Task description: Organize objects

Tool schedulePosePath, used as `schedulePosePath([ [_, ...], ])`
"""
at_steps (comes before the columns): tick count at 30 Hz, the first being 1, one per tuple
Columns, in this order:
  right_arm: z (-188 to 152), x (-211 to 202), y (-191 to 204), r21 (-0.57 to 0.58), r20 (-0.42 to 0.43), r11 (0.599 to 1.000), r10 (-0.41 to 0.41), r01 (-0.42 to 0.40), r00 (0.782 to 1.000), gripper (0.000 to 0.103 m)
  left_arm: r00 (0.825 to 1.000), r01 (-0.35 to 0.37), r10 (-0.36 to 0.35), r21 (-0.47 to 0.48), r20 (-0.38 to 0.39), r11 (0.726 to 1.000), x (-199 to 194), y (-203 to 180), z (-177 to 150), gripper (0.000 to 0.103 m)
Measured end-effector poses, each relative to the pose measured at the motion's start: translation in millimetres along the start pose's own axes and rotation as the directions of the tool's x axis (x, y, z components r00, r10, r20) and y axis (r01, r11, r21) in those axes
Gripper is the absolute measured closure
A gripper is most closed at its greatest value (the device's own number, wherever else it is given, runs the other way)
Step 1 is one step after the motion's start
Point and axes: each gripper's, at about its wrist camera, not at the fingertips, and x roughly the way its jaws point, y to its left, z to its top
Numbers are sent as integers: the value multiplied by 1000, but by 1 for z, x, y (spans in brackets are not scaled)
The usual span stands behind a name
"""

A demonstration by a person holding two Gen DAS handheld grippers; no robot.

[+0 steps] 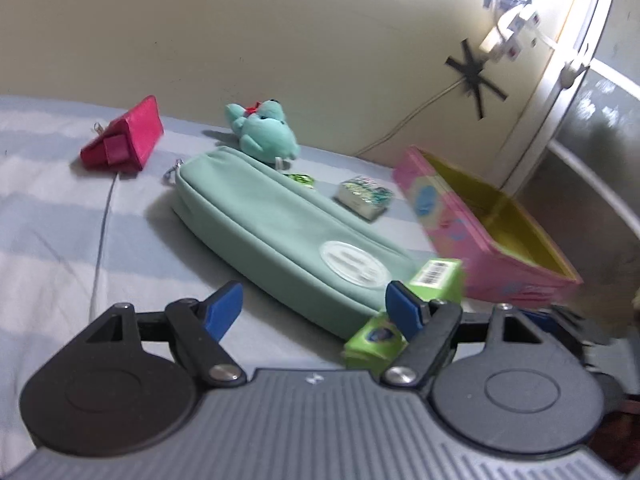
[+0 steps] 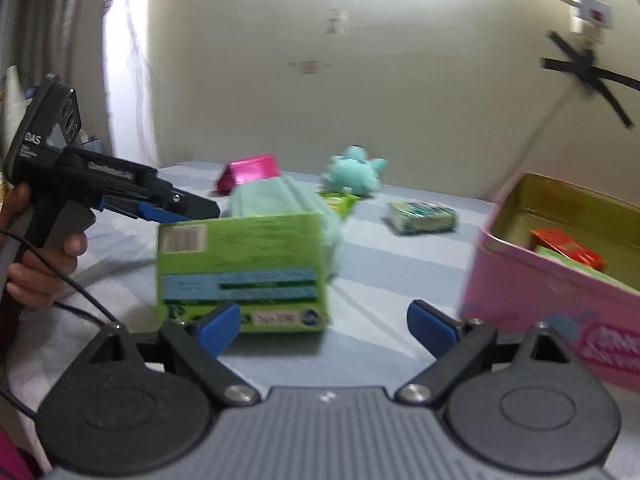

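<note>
Pink tin (image 2: 536, 280) with red packet (image 2: 568, 249)

bare striped sheet ahead of my right gripper (image 2: 324, 326), green cardboard box (image 2: 240, 268) blocking left, pink tin (image 2: 532, 292) walling right

The left tongs (image 1: 314, 312) hang open over the striped bed (image 1: 52, 216), nothing between them. A mint pencil pouch (image 1: 280, 228) lies ahead, a green carton (image 1: 436, 280) by its near end (barcode up), and a pink tin (image 1: 480, 248) stands open beside it.
</note>
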Motion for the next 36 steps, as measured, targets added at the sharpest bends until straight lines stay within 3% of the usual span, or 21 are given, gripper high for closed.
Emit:
schedulePosePath([
  [8,1,19,-7,-50,-44,995,88,-90,995,8,999,26,-25,-56,21,998,-43,-6,-20,23],
  [11,0,21,-7,-72,-38,991,113,-115,993,8,998,63,-63,-62,11,996,-42,-12,-20,23],
  [14,-1,24,-5,-90,-47,986,137,-141,989,8,999,16,-17,-15,-36,1000,-23,-24,-22,24],
  [16,-1,30,-3,-106,-67,983,146,-152,987,10,996,18,-19,-18,-83,1000,-7,-26,-23,29],
  [17,-2,34,-2,-107,-81,981,156,-164,984,14,994,16,-19,-20,-110,1000,2,-26,-24,43],
  [18,-2,38,-3,-92,-93,976,188,-197,978,24,990,13,-16,-17,-143,1000,12,-26,-25,50],
  [20,-1,38,-3,-62,-81,970,228,-233,970,27,985,41,-45,-30,-167,999,22,-28,-22,54],
  [21,0,37,-4,-63,-65,975,208,-212,976,37,986,28,-31,-18,-164,999,23,-32,-19,54],
  [23,5,28,-12,-33,-15,984,175,-175,985,45,991,17,-11,43,-136,999,22,-45,-7,54],
  [26,16,4,-28,15,78,991,131,-132,988,45,994,60,-49,112,-97,992,23,-69,14,54],
  [30,28,-29,-53,27,172,1000,-13,8,985,44,992,122,-113,226,-54,966,41,-116,42,51],
  [36,25,-60,-114,143,204,972,-214,188,955,43,976,218,-204,321,-78,922,106,-191,61,49],
])
